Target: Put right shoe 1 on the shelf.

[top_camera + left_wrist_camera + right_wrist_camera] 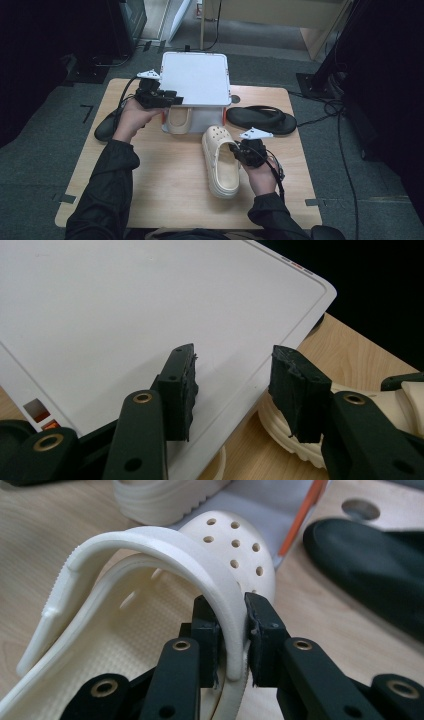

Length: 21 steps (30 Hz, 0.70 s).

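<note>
**Clog strap in my right gripper, box lid at my left**

My right gripper (231, 645) is clamped on the heel strap (200, 560) of the cream clog (220, 161), which lies toe-away near the middle of the worktop (170, 195), toward its right half. My hand covers part of the clog's right side in the high view, and the right gripper view cuts off its heel.

My left gripper (232, 390) holds its jaws apart at the near left corner of the white lid (195, 77) on the storage box (200, 119) at the far edge. One jaw lies over the lid and the other off its edge; I cannot tell whether either pad touches it.

The second cream clog (178, 121) is half hidden under the lid. One black flip-flop (262, 120) lies right of the box; another dark shoe (106, 127) is mostly behind my left forearm. I can read no writing anywhere.
</note>
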Each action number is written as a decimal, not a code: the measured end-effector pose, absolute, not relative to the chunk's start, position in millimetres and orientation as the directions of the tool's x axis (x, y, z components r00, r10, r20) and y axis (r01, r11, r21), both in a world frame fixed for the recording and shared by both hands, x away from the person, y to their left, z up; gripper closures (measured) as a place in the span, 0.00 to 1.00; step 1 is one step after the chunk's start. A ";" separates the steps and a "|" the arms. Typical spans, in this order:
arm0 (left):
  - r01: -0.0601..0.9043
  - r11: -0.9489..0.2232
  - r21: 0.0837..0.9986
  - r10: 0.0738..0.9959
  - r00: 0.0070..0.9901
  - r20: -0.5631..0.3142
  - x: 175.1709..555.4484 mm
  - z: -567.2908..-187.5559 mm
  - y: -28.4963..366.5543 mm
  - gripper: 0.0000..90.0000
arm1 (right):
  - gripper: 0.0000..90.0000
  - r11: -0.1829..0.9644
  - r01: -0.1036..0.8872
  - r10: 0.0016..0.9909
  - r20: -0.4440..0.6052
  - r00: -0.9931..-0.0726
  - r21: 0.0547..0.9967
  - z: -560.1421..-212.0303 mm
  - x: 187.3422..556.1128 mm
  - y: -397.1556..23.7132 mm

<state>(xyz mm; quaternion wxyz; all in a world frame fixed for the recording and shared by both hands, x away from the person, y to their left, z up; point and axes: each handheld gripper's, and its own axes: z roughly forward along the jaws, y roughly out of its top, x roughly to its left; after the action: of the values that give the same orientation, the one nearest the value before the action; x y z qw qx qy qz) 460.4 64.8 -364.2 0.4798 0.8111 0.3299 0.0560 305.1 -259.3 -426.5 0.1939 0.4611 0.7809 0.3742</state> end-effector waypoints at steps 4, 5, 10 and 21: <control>0.482 -0.322 0.815 0.589 0.776 -0.227 460.3 -364.2 64.6 0.59 | 0.85 0.302 0.564 0.863 0.030 -0.504 0.769 -421.5 315.9 -251.6; 0.483 -0.321 0.815 0.587 0.776 -0.229 460.4 -364.2 64.6 0.59 | 0.85 0.302 0.563 0.863 0.031 -0.504 0.769 -420.7 319.1 -249.8; 0.486 -0.315 0.816 0.583 0.777 -0.238 460.8 -364.7 65.2 0.59 | 0.85 0.313 0.567 0.852 0.038 -0.522 0.762 -418.5 347.8 -234.0; 0.482 -0.321 0.815 0.589 0.776 -0.227 460.7 -364.6 65.1 0.61 | 0.85 0.311 0.577 0.872 0.015 -0.489 0.756 -427.7 380.6 -218.7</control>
<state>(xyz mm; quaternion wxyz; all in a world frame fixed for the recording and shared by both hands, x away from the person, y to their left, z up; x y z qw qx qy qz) 460.7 65.1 -364.6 0.4801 0.8108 0.3302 0.0555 380.6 -218.7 -427.7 0.2042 0.4624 0.7834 0.3618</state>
